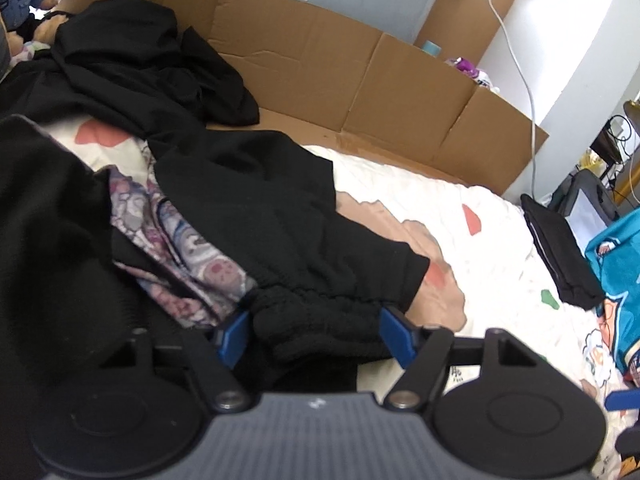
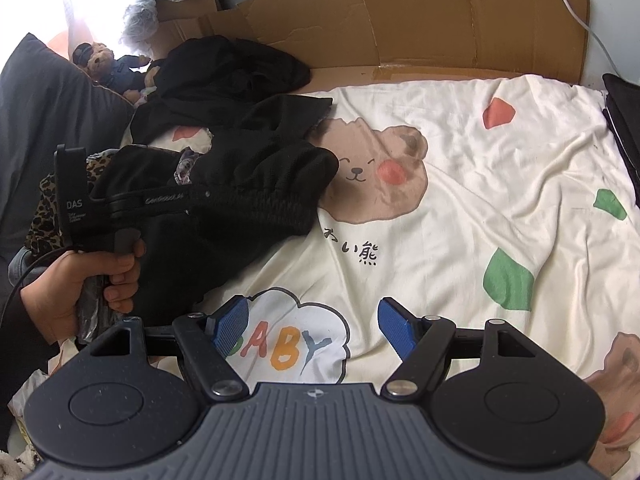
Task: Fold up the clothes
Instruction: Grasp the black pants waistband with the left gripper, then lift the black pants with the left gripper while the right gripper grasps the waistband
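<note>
Two grippers work over a bed (image 2: 460,208) spread with a cream cartoon-bear sheet. The left gripper (image 1: 316,330) has its blue jaws spread wide on either side of the gathered elastic waistband of a black garment (image 1: 280,216); the cloth bulges between the pads, but they do not look closed on it, so I judge the band framed rather than gripped. The right gripper (image 2: 312,326) hangs over bare sheet near the "BABY" print, jaws wide apart with nothing between them.

That black garment lies crumpled at the left of the bed, its waistband nearest the grippers and its body trailing back over a patterned cloth (image 1: 188,248). More dark clothing (image 1: 132,64) is heaped farther back against the cardboard (image 1: 360,68). A flat dark piece (image 1: 560,248) lies at the right edge of the bed; whether it is folded I cannot tell.

Risks, as I judge them: closing on the thick bunched band could catch several layers at once, or snag the patterned cloth beneath, dragging both out together. With only one gripper on it, a lifted garment would hang twisted and be hard to lay flat.
</note>
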The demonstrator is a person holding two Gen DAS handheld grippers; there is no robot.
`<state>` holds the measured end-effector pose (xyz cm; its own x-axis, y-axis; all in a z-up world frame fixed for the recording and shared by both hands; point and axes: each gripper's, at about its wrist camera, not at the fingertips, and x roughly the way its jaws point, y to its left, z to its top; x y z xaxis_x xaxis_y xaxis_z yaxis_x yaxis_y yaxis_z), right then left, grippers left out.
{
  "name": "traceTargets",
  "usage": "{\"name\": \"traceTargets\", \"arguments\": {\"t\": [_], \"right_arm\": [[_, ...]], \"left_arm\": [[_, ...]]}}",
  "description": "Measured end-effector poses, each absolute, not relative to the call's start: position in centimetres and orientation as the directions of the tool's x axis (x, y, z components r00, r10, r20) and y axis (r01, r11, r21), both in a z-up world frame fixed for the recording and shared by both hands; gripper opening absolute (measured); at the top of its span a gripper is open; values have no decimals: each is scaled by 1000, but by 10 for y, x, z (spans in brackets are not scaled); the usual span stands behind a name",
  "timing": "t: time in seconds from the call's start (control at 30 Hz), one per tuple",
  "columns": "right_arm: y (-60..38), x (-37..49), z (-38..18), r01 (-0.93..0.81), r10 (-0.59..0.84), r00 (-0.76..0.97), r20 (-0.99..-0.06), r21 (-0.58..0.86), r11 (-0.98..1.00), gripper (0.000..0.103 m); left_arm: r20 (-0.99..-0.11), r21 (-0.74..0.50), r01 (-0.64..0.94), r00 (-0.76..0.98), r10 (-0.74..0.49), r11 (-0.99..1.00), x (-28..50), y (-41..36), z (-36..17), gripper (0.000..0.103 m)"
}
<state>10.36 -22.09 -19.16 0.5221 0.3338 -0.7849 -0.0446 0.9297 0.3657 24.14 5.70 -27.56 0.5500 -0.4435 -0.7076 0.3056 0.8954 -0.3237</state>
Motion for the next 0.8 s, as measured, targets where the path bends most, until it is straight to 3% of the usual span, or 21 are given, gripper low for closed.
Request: {"name": "traceTargets", "arguments": {"t": [0.07,0.1,0.8], "right_arm": [[-219,105,-192,-46,338,524,-782,370,928,75],[-218,105,-192,-47,340,525,-780,372,927,75],[-196,127,-201,-75,398,557,-729,433,898,76]], "left_arm": [[-707,-329,279,560,-432,902,245,55,-277,43],[-708,-341,263,559,-431,903,248,55,-278,26],[-462,-415,565,544,-700,713,219,14,-165,19]]}}
